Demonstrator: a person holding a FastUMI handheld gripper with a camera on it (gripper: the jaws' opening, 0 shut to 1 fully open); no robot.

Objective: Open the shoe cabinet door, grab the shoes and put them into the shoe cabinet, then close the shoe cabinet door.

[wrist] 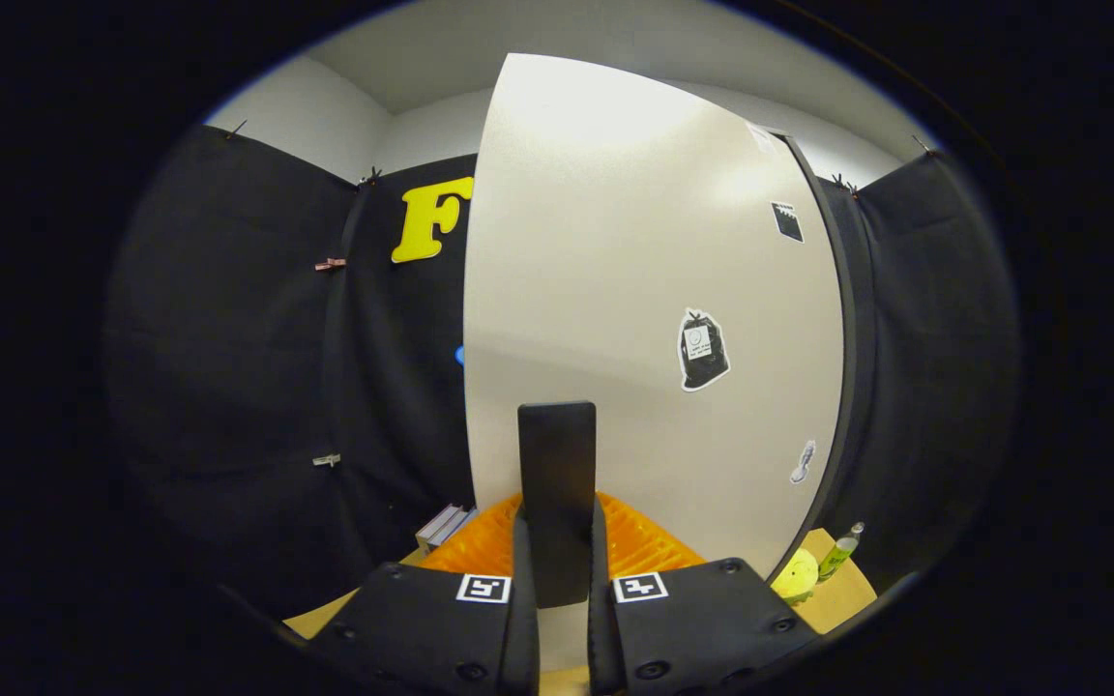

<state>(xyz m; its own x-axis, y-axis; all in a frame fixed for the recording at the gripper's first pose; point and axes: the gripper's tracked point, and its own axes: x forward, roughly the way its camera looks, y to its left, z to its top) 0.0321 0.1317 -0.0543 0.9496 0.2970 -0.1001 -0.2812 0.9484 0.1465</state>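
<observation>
Fingers of our tool (557, 580) are clamped on the dark handle (557, 483) of the pale shoe cabinet door (634, 290), a hold we judge meant for swinging it, with an orange basket (649, 541) just beyond.

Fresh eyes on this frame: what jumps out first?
The big white cabinet door, stickers on its face, looms just beyond the fingers. The hand-held gripper has its fingers shut on a dark flat handle that stands upright between them. Behind that sits an orange ribbed object, with a yellow ball and small green bottle beside the door.
</observation>
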